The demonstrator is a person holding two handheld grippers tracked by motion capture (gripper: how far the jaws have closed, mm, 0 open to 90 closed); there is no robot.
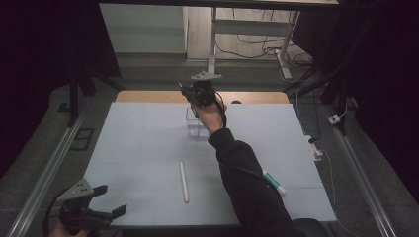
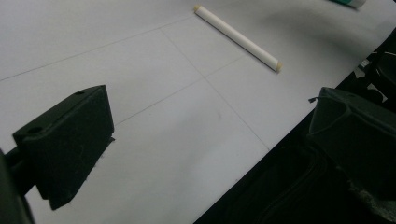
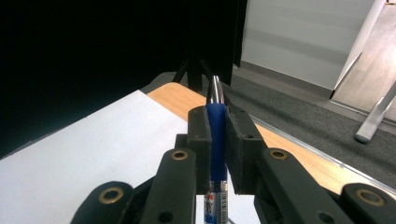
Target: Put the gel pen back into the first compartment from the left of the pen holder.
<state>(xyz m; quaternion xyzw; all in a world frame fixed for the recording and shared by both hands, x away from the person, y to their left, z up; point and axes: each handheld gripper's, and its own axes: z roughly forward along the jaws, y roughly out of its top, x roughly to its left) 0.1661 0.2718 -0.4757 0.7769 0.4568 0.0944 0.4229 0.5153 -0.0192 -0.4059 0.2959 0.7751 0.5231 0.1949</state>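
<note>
In the right gripper view my right gripper (image 3: 217,123) is shut on a blue pen (image 3: 217,140) with a silver tip that sticks out past the jaws. In the high view that gripper (image 1: 191,92) is raised over the far middle of the table, just above a small clear box (image 1: 195,128). My left gripper (image 1: 112,199) rests at the near left corner, jaws wide apart with nothing between them. The left gripper view has the same gripper (image 2: 210,135) over bare white table, with a white stick (image 2: 238,38) lying farther off.
The white stick (image 1: 184,181) lies on the white table sheet (image 1: 138,143) near the front middle. A green and white tube (image 1: 274,182) lies to its right, partly behind the sleeve. A wooden table edge (image 1: 148,96) runs along the back.
</note>
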